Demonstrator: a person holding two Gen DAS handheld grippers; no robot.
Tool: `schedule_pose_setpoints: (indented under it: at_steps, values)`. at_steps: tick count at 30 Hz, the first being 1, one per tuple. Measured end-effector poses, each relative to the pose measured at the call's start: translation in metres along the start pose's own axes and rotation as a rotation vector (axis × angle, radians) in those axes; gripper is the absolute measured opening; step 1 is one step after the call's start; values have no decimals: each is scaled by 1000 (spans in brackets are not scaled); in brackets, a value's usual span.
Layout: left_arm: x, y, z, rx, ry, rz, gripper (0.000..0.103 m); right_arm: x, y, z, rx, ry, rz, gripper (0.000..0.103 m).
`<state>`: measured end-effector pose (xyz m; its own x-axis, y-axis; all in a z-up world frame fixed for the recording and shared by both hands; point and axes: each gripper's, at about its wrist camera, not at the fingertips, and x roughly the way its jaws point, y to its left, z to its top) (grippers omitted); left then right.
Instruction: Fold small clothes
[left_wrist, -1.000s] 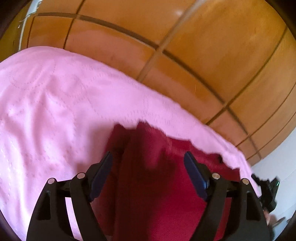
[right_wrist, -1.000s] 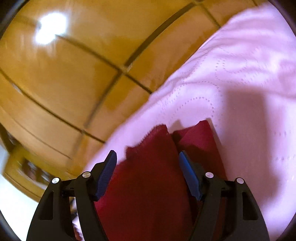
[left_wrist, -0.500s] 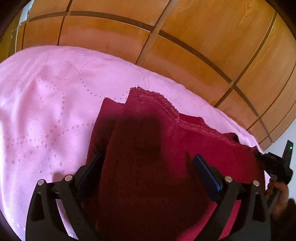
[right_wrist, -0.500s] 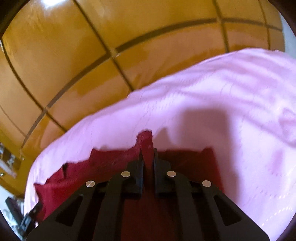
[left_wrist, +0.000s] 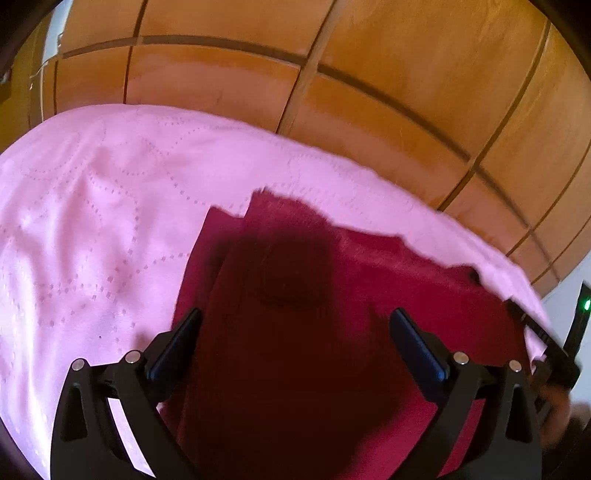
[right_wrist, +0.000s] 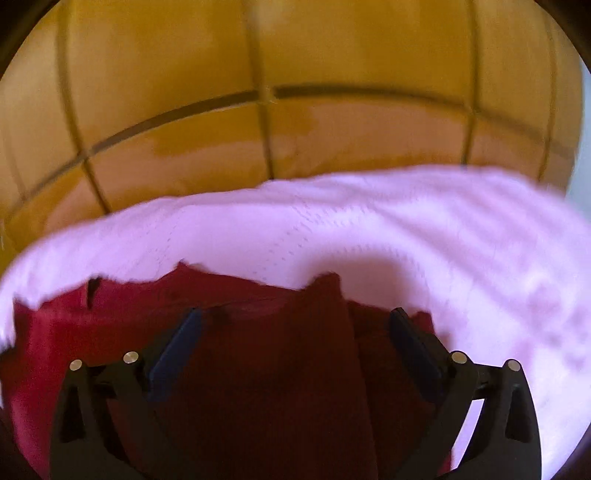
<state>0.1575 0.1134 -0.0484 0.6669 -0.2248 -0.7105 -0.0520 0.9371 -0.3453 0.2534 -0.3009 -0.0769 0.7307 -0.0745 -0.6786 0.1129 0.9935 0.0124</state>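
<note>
From the left wrist camera, the left gripper (left_wrist: 293, 339) hangs over a dark red garment (left_wrist: 369, 280) with its blue-padded fingers (left_wrist: 173, 347) spread wide, nothing between them. This view alone catches, at the far right edge, the other tool's black body with a small green light (left_wrist: 586, 305) glowing on it. It also shows the stitching of the pink quilted bedspread (left_wrist: 92, 229) sharply: dotted lines curving in loops across a smooth, faintly shiny cloth.

The right wrist camera is blurred. There the right gripper (right_wrist: 295, 339) has its fingers (right_wrist: 413, 343) released too, wide apart above the same garment (right_wrist: 258, 332), which lies on the bedspread (right_wrist: 461, 251) near its far edge. Only this view shows a folded strip of the garment running up between the fingers, and a small dark gap near its left corner.

The garment looks soft and matte, with a ragged-looking upper edge. Behind the bed stands glossy orange-brown wooden panelling (left_wrist: 406, 74), divided by dark grooves. No writing or label is readable.
</note>
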Motion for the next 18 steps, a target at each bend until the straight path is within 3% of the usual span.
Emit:
schedule_pose_setpoints:
  at_steps: [4, 8, 10, 18]
  values:
    - [12, -11, 14, 12, 23, 57, 100, 10, 19, -4, -106, 35, -62, 100]
    - [44, -20, 24, 79, 107, 172, 100, 37, 16, -5, -93, 136, -81, 100]
    - [63, -18, 27, 101, 148, 204, 100, 44, 14, -2, -84, 136, -113, 100]
    - [84, -12, 32, 120, 119, 236, 101, 55, 11, -4, -70, 134, -137, 100]
